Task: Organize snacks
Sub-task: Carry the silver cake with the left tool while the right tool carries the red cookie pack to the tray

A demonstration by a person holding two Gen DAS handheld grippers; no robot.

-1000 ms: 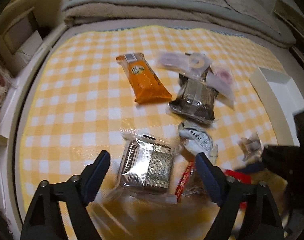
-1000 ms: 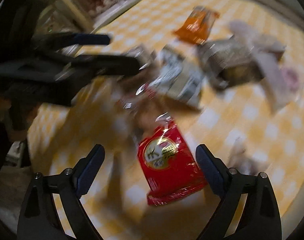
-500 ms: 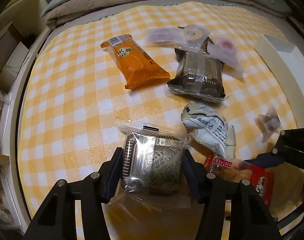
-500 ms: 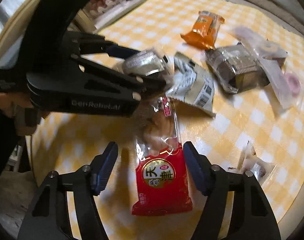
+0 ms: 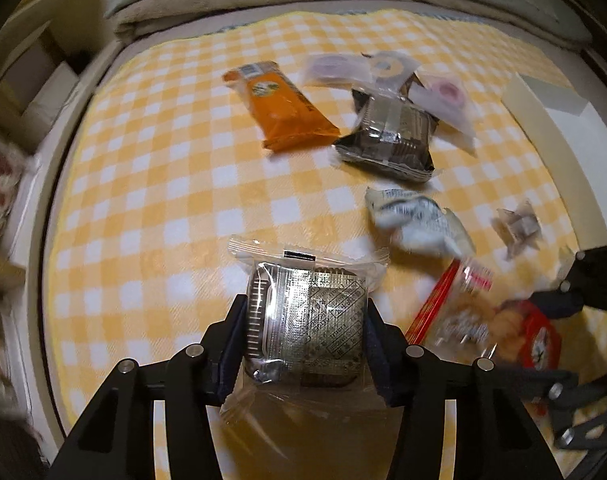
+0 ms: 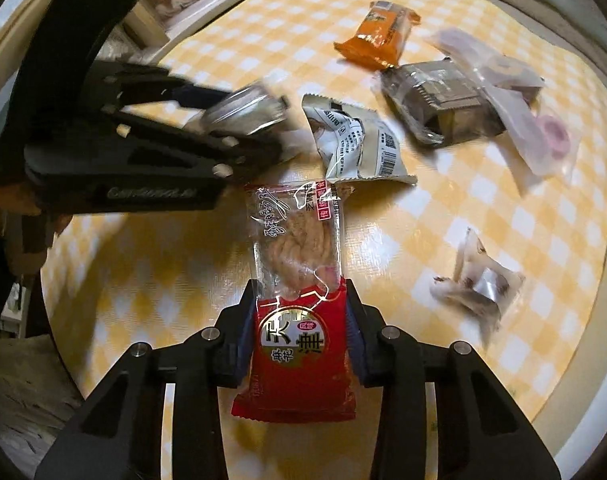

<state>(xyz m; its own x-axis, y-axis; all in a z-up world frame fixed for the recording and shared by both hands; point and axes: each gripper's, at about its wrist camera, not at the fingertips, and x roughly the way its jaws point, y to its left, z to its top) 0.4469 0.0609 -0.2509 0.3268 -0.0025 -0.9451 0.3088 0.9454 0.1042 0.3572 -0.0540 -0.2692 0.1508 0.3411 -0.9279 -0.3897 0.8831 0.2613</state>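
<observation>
Pickup step: left gripper (image 5: 305, 332) has just closed its jaws on a silver snack pack (image 5: 307, 320), right gripper (image 6: 299, 336) likewise on a red snack packet (image 6: 299, 344), both low in frame; next, probably a lift toward the white tray (image 5: 559, 120).

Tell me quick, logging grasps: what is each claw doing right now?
Left claw: just closed on the silver foil snack pack.
Right claw: just closed on the red snack packet.

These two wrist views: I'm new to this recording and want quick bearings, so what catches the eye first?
In each view a snack sits clamped at bottom centre. The left gripper has just closed on the clear-wrapped silver pack, and the right gripper has just closed on the red twist-snack packet. Beyond them, the bright orange packet stands out on the yellow checked cloth, near a dark foil pack.
</observation>
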